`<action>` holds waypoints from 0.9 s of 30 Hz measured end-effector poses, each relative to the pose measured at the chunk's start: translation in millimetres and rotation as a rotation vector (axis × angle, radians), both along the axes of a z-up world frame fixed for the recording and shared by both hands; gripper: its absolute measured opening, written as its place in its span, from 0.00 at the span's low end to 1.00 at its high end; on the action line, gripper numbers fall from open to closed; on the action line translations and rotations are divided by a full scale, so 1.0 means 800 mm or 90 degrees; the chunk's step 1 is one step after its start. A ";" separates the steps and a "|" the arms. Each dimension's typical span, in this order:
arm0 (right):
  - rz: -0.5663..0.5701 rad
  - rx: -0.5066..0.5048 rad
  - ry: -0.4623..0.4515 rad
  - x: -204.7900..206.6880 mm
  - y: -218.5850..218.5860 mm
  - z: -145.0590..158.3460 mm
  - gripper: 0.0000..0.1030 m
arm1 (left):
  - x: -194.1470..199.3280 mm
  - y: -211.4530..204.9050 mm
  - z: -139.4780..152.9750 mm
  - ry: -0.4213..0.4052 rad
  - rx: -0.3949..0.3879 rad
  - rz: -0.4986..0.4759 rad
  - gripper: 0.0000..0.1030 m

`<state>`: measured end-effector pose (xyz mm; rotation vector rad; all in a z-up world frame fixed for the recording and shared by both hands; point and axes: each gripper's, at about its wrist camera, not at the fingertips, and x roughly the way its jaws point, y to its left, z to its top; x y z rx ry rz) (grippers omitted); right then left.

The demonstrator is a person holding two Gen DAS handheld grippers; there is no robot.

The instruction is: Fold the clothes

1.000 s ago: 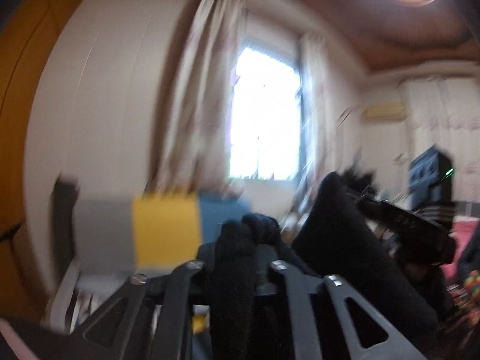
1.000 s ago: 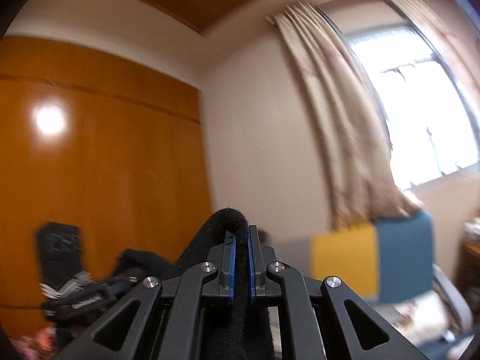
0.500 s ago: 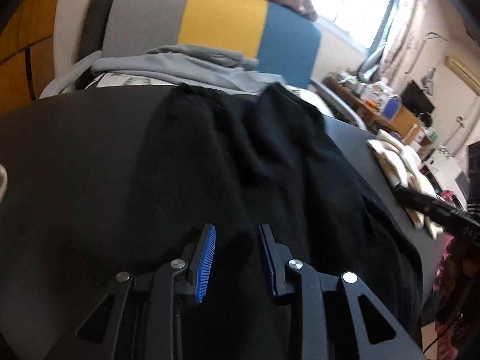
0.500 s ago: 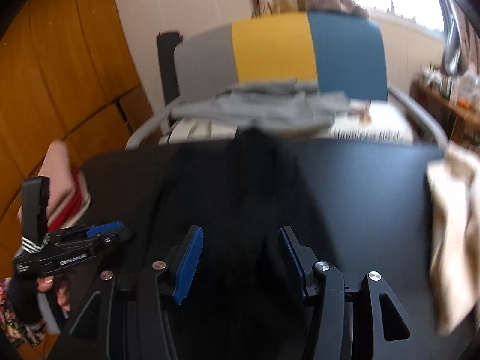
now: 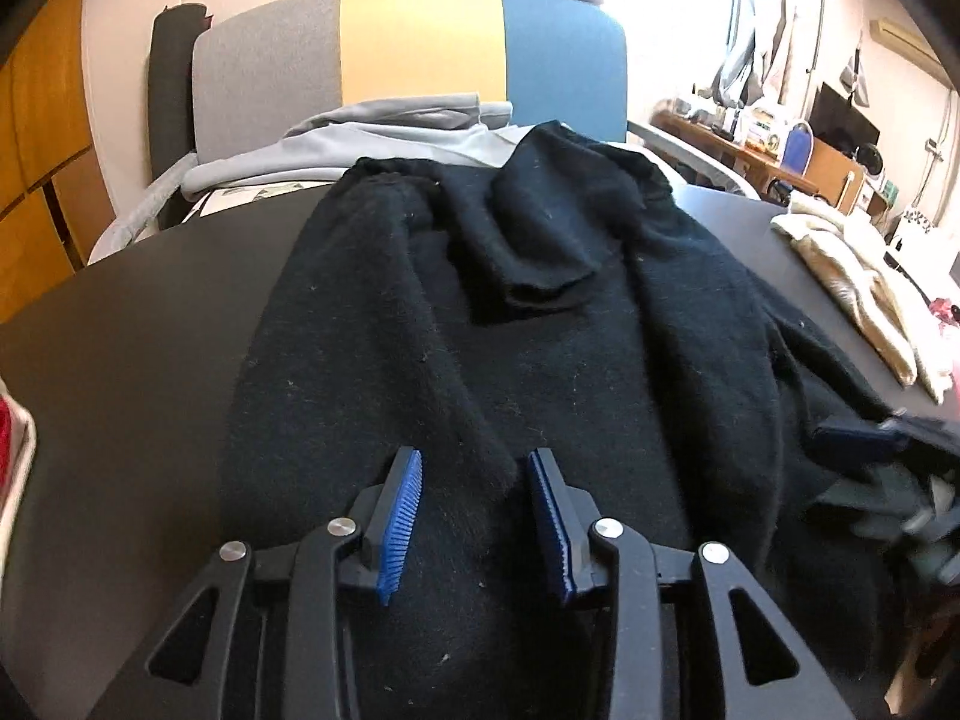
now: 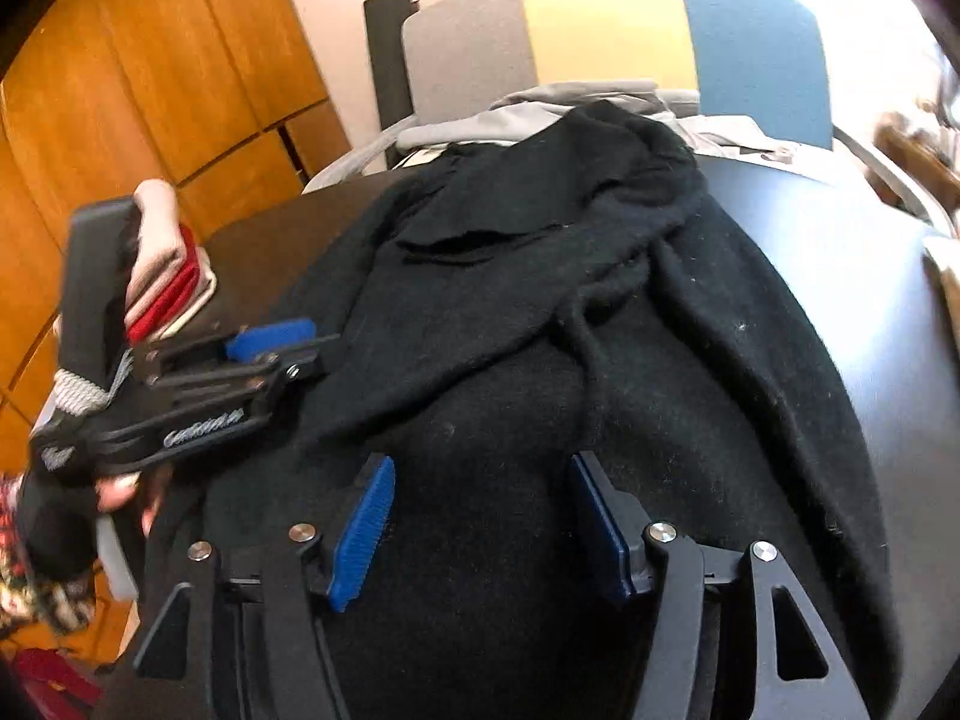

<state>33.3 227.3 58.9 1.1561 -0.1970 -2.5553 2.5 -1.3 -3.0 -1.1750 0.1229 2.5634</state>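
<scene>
- My left gripper sits at the bottom centre of the left wrist view, jaws apart with a clear gap; they have just been widening. The black garment lies under and between the blue pads, but neither pad presses on it.
- My right gripper is at the bottom centre of the right wrist view, jaws spread wider than the left pair and also just been opening. Black cloth fills the gap, yet the pads stand clear of it, so nothing is clamped.
- The black garment is spread across the dark table, filling the middle of both views. It is rumpled, with a loose fold lying across its upper middle part, and its far edge reaches the table's far rim.
- In the right wrist view the left gripper shows at the left edge, blurred, with a hand around its handle.
- Beyond the table stands a chair with a grey, yellow and blue back, at the upper centre of the left wrist view. A grey garment lies on its seat, just past the black one.
- A cream cloth lies at the right edge of the left wrist view, on the table, apart from the black garment.
- A folded stack of red and pale cloth sits at the left of the right wrist view.
</scene>
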 end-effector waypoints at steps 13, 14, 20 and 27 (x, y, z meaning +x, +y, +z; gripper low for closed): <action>-0.293 0.265 -0.061 -0.076 0.296 -0.016 0.45 | 0.017 0.009 0.000 0.032 -0.030 0.008 0.38; -0.302 0.242 -0.064 -0.074 0.315 -0.019 0.42 | 0.016 0.007 0.000 0.030 -0.024 0.008 0.38; -0.401 0.239 -0.065 -0.039 0.395 -0.018 0.35 | 0.017 0.010 -0.001 0.032 -0.029 0.010 0.38; -0.457 0.226 -0.091 -0.003 0.450 -0.014 0.39 | 0.016 0.009 -0.002 0.032 -0.019 0.012 0.39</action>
